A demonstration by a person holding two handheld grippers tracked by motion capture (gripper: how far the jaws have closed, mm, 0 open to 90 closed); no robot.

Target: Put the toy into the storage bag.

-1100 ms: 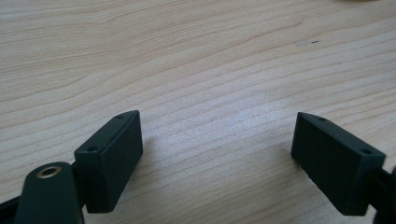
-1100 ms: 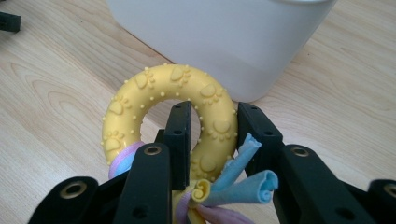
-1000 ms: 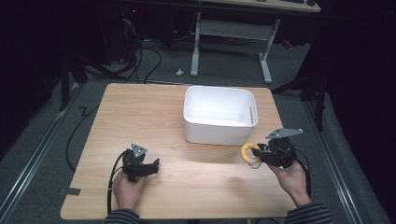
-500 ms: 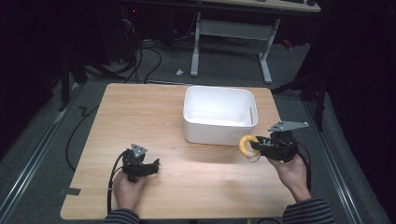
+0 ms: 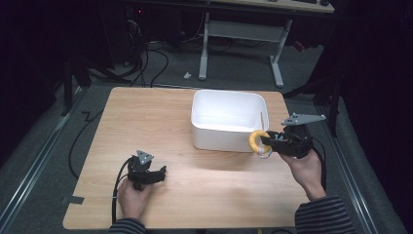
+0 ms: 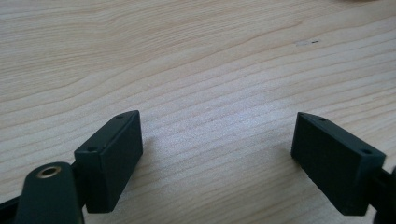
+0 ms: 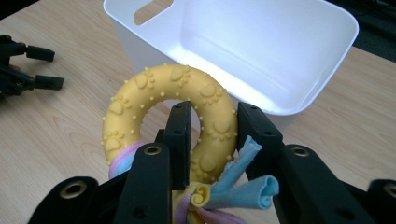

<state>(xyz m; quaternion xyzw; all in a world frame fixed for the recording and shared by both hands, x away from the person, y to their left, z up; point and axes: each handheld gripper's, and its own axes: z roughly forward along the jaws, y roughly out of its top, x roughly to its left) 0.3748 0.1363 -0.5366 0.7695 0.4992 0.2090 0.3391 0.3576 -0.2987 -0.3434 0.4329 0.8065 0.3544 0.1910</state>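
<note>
Your right gripper [image 5: 267, 142] is squeezing a yellow ring toy [image 5: 258, 141]. In the right gripper view, one black jaw is poking through the hole of the ring toy [image 7: 170, 112] and the other jaw is pressing on its outside, so the ring's side is pinched between them. The ring is bumpy and has little paw prints on it. Soft cloth strips [image 7: 238, 186] in blue, pink and yellow are hanging from the ring near the jaws.

In the high view, the ring toy is sitting up off the wooden table [image 5: 146, 122], just beside the near right corner of the white bin [image 5: 228, 119], at about 4 o'clock from the bin's middle. I cannot tell if the toy is touching the bin wall. The bin is sitting at about 1 o'clock on the table.

Your left gripper [image 5: 158, 174] is resting low at about 7 o'clock on the table, well apart from the bin. In the left gripper view its two jaws are spread wide, with bare wood between them. Your left hand [image 5: 130, 197] is holding it from behind.
</note>
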